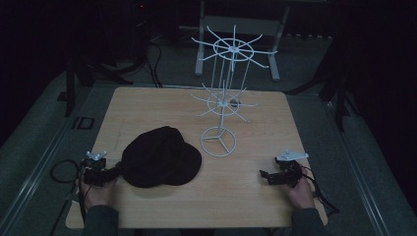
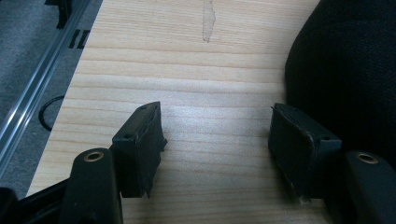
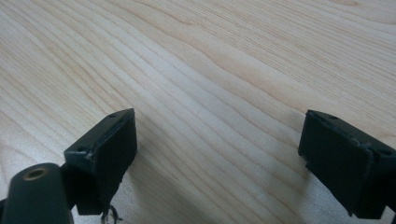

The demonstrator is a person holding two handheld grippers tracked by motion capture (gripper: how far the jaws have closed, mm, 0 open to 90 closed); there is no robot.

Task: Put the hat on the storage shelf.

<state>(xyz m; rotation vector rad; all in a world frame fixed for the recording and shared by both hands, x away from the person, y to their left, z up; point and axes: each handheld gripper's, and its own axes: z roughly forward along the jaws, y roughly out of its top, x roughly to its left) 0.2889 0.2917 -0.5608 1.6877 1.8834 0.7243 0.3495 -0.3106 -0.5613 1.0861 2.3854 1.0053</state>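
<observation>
A person's two hands are resting at the near edge of a pale wooden worktop (image 1: 255,196), each holding a set of black tongs. The left tongs (image 1: 117,168) are lying low over the wood with their jaws standing apart and nothing between them; in the left gripper view the left tongs (image 2: 215,135) are framing only bare wood grain, while the black cap (image 2: 345,70) is bulging in just beside the jaw on the picture's right, close enough that whether cloth and jaw are touching cannot be told. In the high view the black cap (image 1: 161,156) is lying flat on the worktop, directly ahead of the left tongs and well apart from the right ones. The right tongs (image 1: 264,175) are likewise released, pointing toward the cap across a bare stretch of wood; in the right gripper view the right tongs (image 3: 219,140) are gaping wide over empty grain. Beyond the cap, farther from both sets of tongs and roughly between them, a white wire rack (image 1: 223,98) is standing upright on its ring base, its two tiers of spoked arms spreading out above the worktop. Past the far edge, a dim grey floor is fading into darkness.
</observation>
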